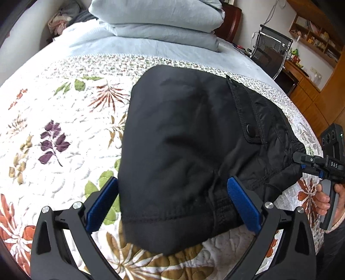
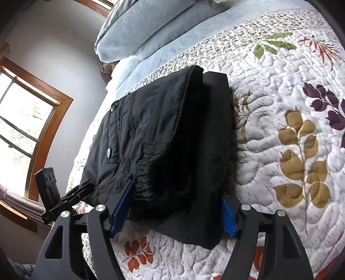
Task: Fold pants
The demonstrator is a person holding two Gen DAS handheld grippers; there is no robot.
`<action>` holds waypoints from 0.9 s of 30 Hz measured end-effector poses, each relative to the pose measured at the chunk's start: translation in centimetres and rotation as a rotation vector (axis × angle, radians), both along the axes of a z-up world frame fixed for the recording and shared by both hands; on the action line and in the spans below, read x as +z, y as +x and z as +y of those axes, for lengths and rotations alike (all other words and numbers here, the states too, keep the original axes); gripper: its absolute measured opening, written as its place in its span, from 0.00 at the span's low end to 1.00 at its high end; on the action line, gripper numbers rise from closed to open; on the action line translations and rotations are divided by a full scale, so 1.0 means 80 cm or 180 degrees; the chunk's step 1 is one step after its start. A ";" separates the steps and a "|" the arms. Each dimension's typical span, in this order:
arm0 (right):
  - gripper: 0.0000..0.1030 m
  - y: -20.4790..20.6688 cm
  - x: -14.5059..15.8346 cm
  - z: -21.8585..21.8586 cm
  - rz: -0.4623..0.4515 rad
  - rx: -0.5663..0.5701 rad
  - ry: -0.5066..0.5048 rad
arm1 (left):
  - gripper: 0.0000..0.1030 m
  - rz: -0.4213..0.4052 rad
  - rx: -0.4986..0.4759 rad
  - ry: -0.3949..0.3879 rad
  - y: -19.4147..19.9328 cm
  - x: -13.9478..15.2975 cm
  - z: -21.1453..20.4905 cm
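Black pants (image 1: 183,146) folded small on the flowered quilt (image 1: 54,133).
Last fold, by the look of it: left gripper (image 1: 172,204) spread wide around the near end, right gripper (image 2: 174,209) spread wide too. Next, likely a pat flat.

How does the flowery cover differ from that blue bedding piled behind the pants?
The quilt is white with printed leaves; the blue duvet is plain. The quilt lies spread flat; the duvet is folded in a stack. Both are soft bedding.
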State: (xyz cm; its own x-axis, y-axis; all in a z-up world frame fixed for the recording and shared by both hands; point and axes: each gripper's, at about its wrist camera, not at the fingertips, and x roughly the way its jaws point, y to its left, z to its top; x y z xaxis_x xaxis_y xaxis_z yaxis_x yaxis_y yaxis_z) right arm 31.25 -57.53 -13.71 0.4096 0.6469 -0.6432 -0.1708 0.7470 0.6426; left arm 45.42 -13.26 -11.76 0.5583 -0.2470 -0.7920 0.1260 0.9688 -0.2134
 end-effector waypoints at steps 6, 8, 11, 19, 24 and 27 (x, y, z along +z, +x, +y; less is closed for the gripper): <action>0.71 -0.006 0.007 0.000 -0.0016 -0.0021 -0.0079 | 0.97 -0.0093 -0.0008 0.0097 -0.020 0.012 0.003; 0.71 -0.008 0.010 0.001 -0.0025 -0.0037 -0.0122 | 0.97 -0.0101 -0.0011 0.0104 -0.024 0.017 0.003; 0.71 -0.014 0.013 0.002 -0.0040 -0.0065 -0.0180 | 0.97 -0.0126 -0.0019 0.0113 -0.032 0.023 0.001; 0.71 -0.044 0.019 -0.005 -0.0074 -0.0111 -0.0322 | 0.97 -0.0217 -0.0022 0.0130 -0.057 0.042 -0.001; 0.71 -0.064 0.017 -0.012 -0.0038 -0.0134 -0.0308 | 0.97 -0.0251 -0.0041 0.0138 -0.067 0.051 -0.005; 0.71 -0.077 0.015 -0.014 -0.0015 -0.0164 -0.0302 | 0.97 -0.0268 -0.0047 0.0164 -0.075 0.055 -0.007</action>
